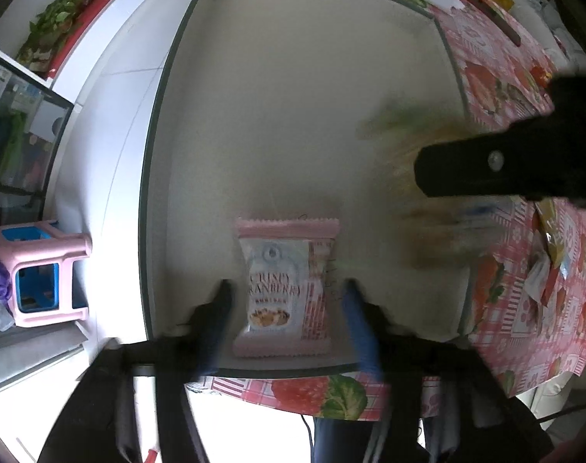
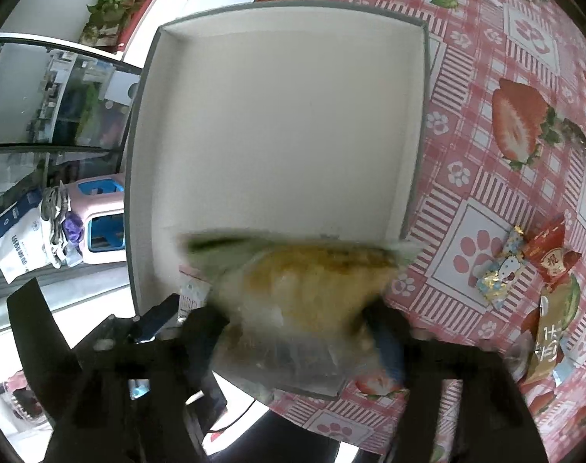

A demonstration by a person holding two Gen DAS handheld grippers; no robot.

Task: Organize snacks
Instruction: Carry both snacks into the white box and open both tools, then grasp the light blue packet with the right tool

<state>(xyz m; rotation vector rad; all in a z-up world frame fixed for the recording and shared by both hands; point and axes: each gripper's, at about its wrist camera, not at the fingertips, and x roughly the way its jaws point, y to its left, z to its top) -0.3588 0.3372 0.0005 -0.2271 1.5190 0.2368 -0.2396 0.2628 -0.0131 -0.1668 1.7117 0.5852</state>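
Note:
A pink and white cranberry snack packet (image 1: 285,289) lies flat in a shallow white box (image 1: 293,123) near its front edge. My left gripper (image 1: 287,289) is open, its fingers on either side of the packet without touching it. My right gripper (image 2: 297,316) is shut on a blurred yellow and green snack bag (image 2: 304,281) and holds it over the front right corner of the box (image 2: 277,123). In the left wrist view the bag (image 1: 420,196) shows as a blur beside the right gripper's black finger (image 1: 485,169).
The box sits on a table with a pink strawberry tablecloth (image 2: 485,177). Several small snack packets (image 2: 524,262) lie on the cloth at the right. A pink and blue stool (image 1: 42,270) stands on the floor at the left, near a glass cabinet (image 1: 19,127).

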